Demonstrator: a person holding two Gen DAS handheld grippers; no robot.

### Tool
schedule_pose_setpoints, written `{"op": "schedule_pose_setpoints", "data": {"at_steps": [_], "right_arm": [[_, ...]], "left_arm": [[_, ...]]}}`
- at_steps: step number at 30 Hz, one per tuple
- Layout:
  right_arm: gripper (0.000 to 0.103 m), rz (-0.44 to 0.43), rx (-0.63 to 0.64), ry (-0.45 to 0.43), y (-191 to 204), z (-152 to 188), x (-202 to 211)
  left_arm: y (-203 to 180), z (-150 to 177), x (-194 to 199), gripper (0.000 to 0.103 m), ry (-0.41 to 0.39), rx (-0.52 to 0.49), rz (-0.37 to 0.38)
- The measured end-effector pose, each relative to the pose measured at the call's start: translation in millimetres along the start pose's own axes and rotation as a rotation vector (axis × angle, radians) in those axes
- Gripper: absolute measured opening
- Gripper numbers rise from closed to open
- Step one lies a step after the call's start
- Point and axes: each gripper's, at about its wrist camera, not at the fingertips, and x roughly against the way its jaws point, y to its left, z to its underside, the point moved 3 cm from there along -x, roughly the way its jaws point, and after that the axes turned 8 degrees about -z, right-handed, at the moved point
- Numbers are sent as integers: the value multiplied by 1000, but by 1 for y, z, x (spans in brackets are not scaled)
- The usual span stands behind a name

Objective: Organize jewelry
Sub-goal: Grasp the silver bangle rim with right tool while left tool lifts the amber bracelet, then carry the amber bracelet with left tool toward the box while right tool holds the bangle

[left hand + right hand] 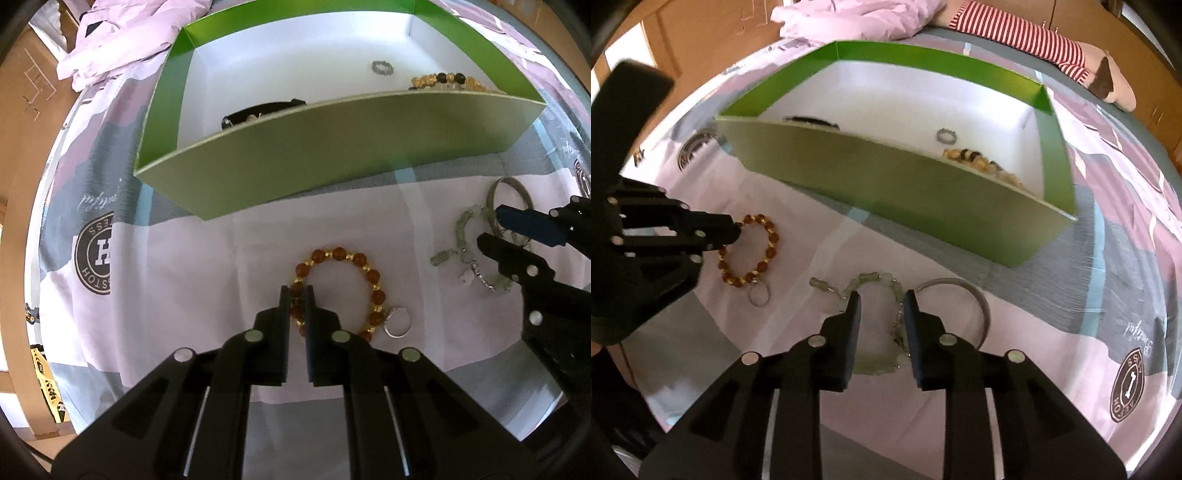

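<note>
1. The near wall of the green box (pixel 332 147) is hiding the lower part of what lies inside it, so the black band (pixel 258 112) and the gold-and-black bead bracelet (pixel 448 82) are showing only partly; a small silver ring (pixel 382 68) is lying in full view on the white floor.
2. The left hand-held gripper (pixel 297 295) is closing narrowly on the left side of the amber bead bracelet (pixel 343 258), which is resting on the bed sheet (pixel 184 280); beads are sitting in the gap, but whether the pads are touching them is hard to tell.
3. A silver ring (pixel 398 322) is lying against that bracelet's lower right.
4. The right hand-held gripper (pixel 881 301) is standing spread over the pale green stone bracelet (pixel 871 278), whose lower part is disappearing behind the fingers.
5. A silver bangle (pixel 982 306) is lying just right of it, partly covered by the right finger.
</note>
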Motion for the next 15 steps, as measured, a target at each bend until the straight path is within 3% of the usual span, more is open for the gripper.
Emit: {"op": "schedule_pose_setpoints", "data": {"at_steps": [3, 4, 5, 15], "right_arm": [[22, 18, -4, 19, -4, 3, -10], [9, 19, -10, 13, -5, 2, -9], [3, 18, -16, 11, -6, 1, -8], [3, -89, -57, -113, -11, -12, 33]], "left_arm": [[-1, -2, -1, 7, -7, -6, -9], [-1, -3, 0, 7, -13, -7, -4], [-1, -3, 2, 7, -19, -5, 3], [32, -14, 40, 6, -147, 109, 89]]}}
